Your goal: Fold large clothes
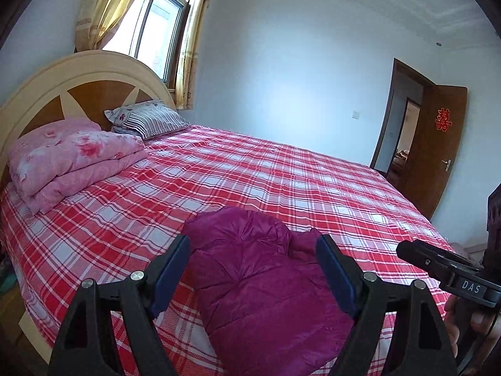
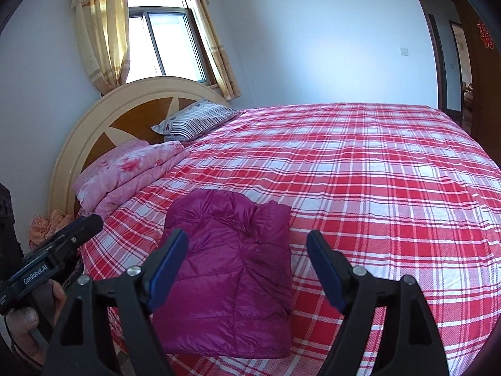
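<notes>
Lying folded: magenta puffer jacket [image 2: 228,279], a compact rectangle on the bed's near side.
Bed cover: red-and-white plaid sheet [image 2: 375,188], jacket resting flat on it.
Left gripper [image 1: 253,269]: fingers apart, raised above the jacket, nothing between the pads.
Right gripper [image 2: 247,266]: fingers spread wide, clear of the jacket, holding nothing.
Head end: pink floral quilt [image 1: 72,159] folded beside a striped pillow [image 1: 150,120], both against the arched headboard [image 1: 78,75].
Far wall: curtained window [image 2: 166,44].
</notes>
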Action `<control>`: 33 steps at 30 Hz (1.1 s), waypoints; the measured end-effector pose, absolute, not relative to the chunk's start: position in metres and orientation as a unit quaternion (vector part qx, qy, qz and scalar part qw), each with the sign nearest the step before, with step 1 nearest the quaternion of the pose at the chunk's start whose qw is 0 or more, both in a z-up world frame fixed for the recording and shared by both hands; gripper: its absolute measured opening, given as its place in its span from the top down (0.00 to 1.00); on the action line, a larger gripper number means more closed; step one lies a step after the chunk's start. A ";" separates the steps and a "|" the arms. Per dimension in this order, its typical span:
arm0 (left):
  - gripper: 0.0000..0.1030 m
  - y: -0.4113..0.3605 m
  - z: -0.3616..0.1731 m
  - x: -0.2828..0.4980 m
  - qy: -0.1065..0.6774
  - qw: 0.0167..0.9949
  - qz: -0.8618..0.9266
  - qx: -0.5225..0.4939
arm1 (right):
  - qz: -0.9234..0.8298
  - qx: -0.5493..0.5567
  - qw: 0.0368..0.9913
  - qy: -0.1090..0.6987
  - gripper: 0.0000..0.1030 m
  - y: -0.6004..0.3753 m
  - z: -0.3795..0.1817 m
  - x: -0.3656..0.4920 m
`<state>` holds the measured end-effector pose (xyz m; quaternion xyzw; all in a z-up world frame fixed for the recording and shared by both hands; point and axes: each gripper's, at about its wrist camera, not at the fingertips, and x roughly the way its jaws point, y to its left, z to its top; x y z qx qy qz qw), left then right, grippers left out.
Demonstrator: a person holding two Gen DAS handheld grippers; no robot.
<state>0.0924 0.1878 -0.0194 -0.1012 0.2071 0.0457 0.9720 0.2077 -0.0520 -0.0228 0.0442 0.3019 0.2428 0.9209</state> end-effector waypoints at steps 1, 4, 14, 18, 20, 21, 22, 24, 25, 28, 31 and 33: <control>0.20 0.187 -0.019 0.092 0.206 0.972 0.045 -0.101 | 0.244 0.043 0.921 0.300 0.21 -0.051 -0.022 0.206; 0.20 0.186 -0.019 0.092 0.206 0.973 0.043 -0.099 | 0.245 0.039 0.923 0.295 0.21 -0.051 -0.019 0.201; 0.20 0.186 -0.018 0.092 0.206 0.973 0.044 -0.097 | 0.243 0.030 0.931 0.272 0.14 -0.050 -0.007 0.190; 0.20 0.186 -0.018 0.092 0.208 0.972 0.042 -0.097 | 0.243 0.030 0.932 0.268 0.13 -0.051 -0.005 0.189; 0.20 0.185 -0.018 0.093 0.208 0.972 0.043 -0.095 | 0.243 0.029 0.932 0.268 0.12 -0.051 -0.006 0.189; 0.20 0.185 -0.018 0.093 0.208 0.973 0.044 -0.095 | 0.242 0.030 0.932 0.268 0.12 -0.052 -0.006 0.190; 0.20 0.185 -0.018 0.092 0.208 0.973 0.044 -0.094 | 0.242 0.031 0.932 0.268 0.11 -0.052 -0.006 0.190; 0.20 0.184 -0.018 0.092 0.208 0.973 0.047 -0.092 | 0.241 0.032 0.932 0.268 0.11 -0.053 -0.005 0.190; 0.20 0.184 -0.018 0.093 0.209 0.972 0.048 -0.090 | 0.241 0.032 0.933 0.267 0.11 -0.053 -0.005 0.189; 0.20 0.185 -0.020 0.095 0.217 0.971 0.044 -0.095 | 0.239 0.032 0.934 0.262 0.07 -0.053 -0.004 0.188; 0.20 0.185 -0.021 0.096 0.220 0.970 0.045 -0.090 | 0.236 0.032 0.937 0.256 0.05 -0.054 -0.003 0.188; 0.20 0.184 -0.021 0.096 0.220 0.971 0.045 -0.087 | 0.235 0.033 0.938 0.253 0.05 -0.056 -0.002 0.188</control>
